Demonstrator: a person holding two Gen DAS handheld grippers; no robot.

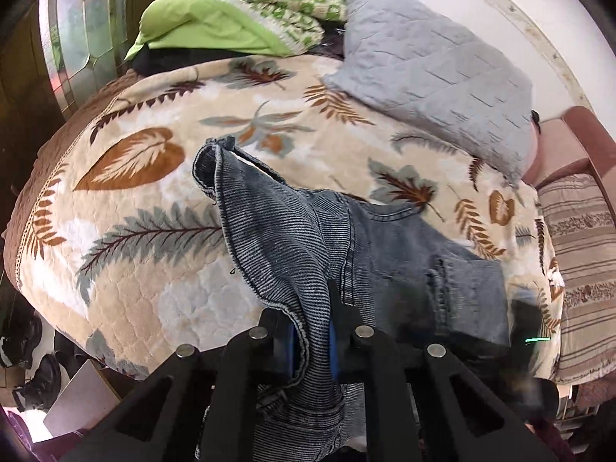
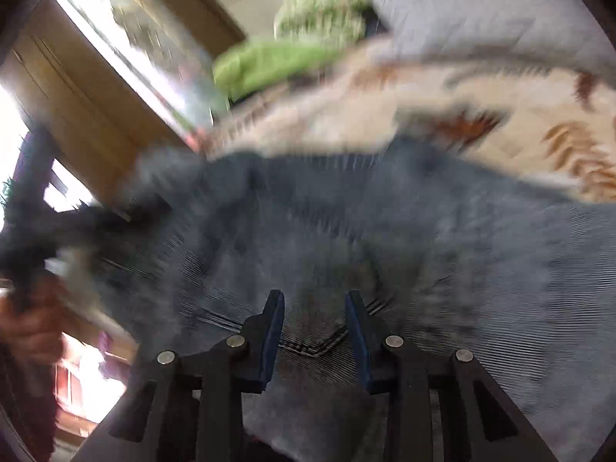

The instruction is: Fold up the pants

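Two grippers on pants [image 1: 300,231], at 6 o'clock on bed [image 1: 161,300]. Left gripper [image 1: 312,350] clenched on denim edge; right gripper [image 2: 313,340] jaws apart over blurred denim, nothing pinched. We advise: grab matching edge, lift level.

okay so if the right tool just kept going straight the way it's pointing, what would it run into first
Most likely the jeans. The right tool points down at denim that fills the view ahead of its fingers, with a pocket seam between them. The picture is blurred, so how near the cloth lies is unclear.
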